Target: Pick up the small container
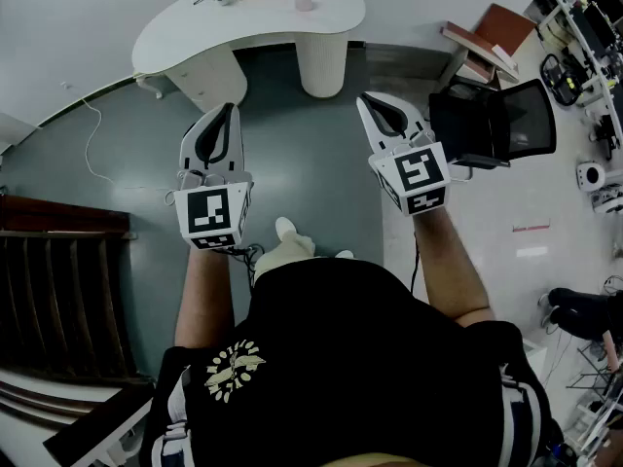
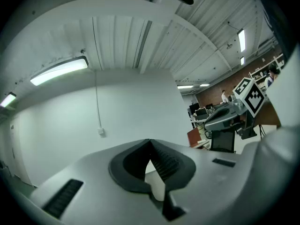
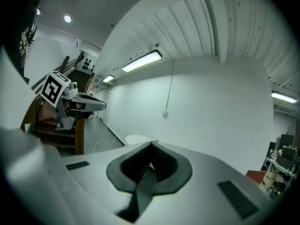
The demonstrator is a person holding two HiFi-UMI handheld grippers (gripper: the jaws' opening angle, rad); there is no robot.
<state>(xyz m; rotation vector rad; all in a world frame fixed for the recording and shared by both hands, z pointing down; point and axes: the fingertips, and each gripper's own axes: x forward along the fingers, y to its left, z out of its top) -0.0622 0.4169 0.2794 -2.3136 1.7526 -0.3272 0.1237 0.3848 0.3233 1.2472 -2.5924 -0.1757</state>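
Black tee (image 1: 370,358), L tongs (image 2: 150,142) closed, R tongs (image 3: 151,145) closed, curved white desk (image 1: 282,27)

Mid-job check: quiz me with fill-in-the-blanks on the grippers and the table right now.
The left gripper and right gripper both have jaws ____.
Between each pair of jaws there is ____.
The black chair stands on the person's ____ side.
The curved table ahead has a ____ top.
Missing words: shut, nothing, right, white.

Matt plastic left gripper (image 1: 231,109), smooth white table (image 1: 195,37), glossy grey floor (image 1: 311,163).
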